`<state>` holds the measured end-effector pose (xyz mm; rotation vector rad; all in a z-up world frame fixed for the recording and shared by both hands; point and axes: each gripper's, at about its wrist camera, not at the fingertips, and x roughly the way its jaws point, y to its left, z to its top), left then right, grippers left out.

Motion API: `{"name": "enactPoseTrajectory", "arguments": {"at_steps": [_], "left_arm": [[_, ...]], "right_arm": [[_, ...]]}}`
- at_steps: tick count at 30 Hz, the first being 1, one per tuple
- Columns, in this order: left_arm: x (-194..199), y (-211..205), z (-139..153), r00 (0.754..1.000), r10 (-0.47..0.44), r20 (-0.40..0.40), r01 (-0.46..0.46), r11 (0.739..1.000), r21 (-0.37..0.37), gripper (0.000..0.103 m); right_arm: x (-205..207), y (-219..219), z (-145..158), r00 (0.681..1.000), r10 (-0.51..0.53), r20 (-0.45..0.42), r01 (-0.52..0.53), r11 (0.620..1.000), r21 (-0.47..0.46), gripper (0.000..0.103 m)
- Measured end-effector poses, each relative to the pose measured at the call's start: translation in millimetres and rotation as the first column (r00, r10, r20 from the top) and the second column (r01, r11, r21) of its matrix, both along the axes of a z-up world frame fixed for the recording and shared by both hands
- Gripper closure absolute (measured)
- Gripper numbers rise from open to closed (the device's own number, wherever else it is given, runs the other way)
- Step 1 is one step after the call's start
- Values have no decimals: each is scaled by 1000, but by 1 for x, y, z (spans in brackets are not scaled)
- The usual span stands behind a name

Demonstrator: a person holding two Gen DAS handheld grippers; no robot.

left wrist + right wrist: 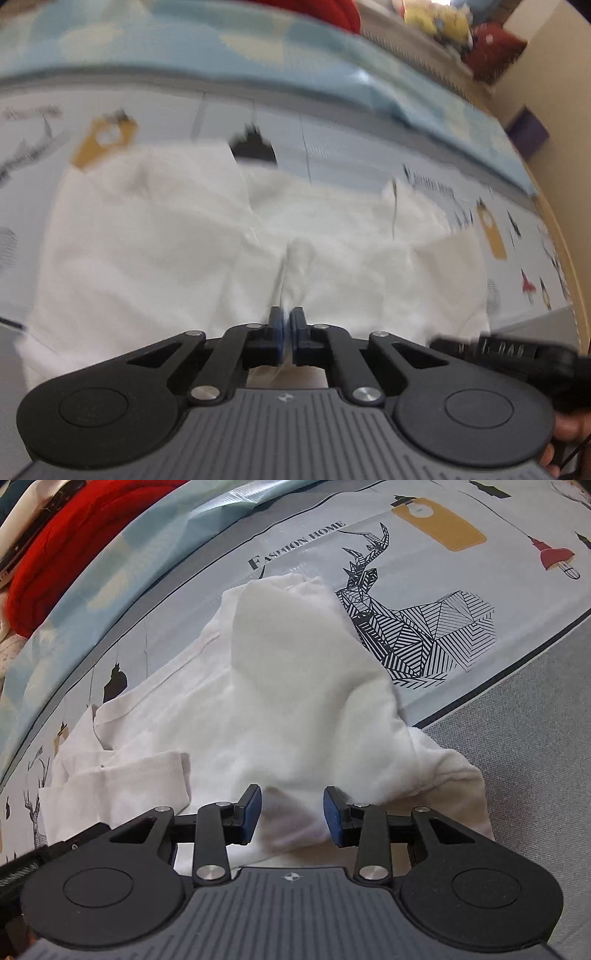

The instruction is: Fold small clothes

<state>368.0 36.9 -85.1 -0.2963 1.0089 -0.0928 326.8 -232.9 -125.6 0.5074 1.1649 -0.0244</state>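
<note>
A white garment (155,236) lies spread and rumpled on the printed table cover (343,147). My left gripper (288,325) is shut on a raised ridge of its fabric near the garment's near edge, and the cloth puckers up from the blue pads. In the right wrist view the same white garment (280,686) is bunched, with a sleeve (122,775) folded over at the left. My right gripper (293,808) stands open, its blue pads (253,808) apart, with a fold of the white cloth lying between them.
The cover shows a line-drawn deer (402,627), the words FASHION HOME and lamp shapes. A light blue patterned sheet (258,48) lies behind it, with red cloth (55,557) beyond. Soft toys (439,18) and a purple box (528,133) sit far right. Grey surface (535,716) borders the cover.
</note>
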Motion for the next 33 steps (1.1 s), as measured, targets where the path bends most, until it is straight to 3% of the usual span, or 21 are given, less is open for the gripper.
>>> {"name": "enactPoseTrajectory", "arguments": {"at_steps": [3, 4, 6, 8, 9, 10, 13, 17, 19, 22, 25, 28, 31, 32, 33], "left_arm": [[-10, 36, 30, 974, 215, 75, -215, 977, 2, 102], [-17, 54, 40, 939, 330, 95, -332, 943, 5, 102], [-35, 88, 52, 834, 541, 110, -545, 838, 7, 99], [-50, 114, 55, 736, 672, 84, -676, 736, 33, 85], [-55, 125, 53, 714, 697, 70, -699, 714, 29, 80], [-54, 131, 50, 715, 697, 62, -699, 715, 23, 79], [-48, 147, 40, 747, 665, 19, -665, 747, -7, 78], [-37, 155, 21, 816, 576, -35, -577, 816, -34, 74], [-29, 151, 10, 846, 530, -60, -532, 846, -28, 66], [-27, 151, -3, 847, 525, -86, -527, 850, -10, 54], [-25, 156, -12, 838, 534, -113, -537, 843, 8, 53], [-23, 157, -20, 845, 516, -138, -522, 853, -7, 53], [-19, 154, -21, 864, 486, -130, -490, 872, 1, 56], [-18, 152, -21, 871, 477, -120, -479, 878, 9, 65], [-17, 151, -20, 873, 475, -110, -475, 879, 27, 85]], "right_arm": [[1, 0, 0, 1000, 1, 0, -1, 1000, 3, 64], [1, -1, -1, 1000, -1, 0, 1, 1000, 6, 64], [1, -1, -1, 1000, -7, -1, 7, 1000, 8, 64], [1, 0, -1, 1000, -9, -1, 9, 1000, 0, 64], [0, 2, -1, 1000, -11, -1, 11, 1000, -8, 64], [0, 3, 0, 1000, -12, -1, 12, 1000, -16, 64], [0, 5, 0, 1000, -24, -2, 24, 999, -25, 64], [-2, 0, 7, 997, -82, 8, 82, 996, -31, 64], [-4, -8, 15, 991, -126, 42, 127, 991, -35, 64], [-3, -23, 24, 979, -182, 89, 190, 978, -89, 64], [-2, -38, 20, 966, -248, 79, 254, 964, -80, 64], [-3, -51, 20, 948, -307, 88, 317, 935, -157, 64], [-2, -67, 19, 928, -362, 83, 371, 916, -155, 64], [-3, -72, 19, 923, -375, 83, 383, 912, -144, 64], [-3, -74, 20, 918, -387, 87, 395, 909, -132, 64]]}}
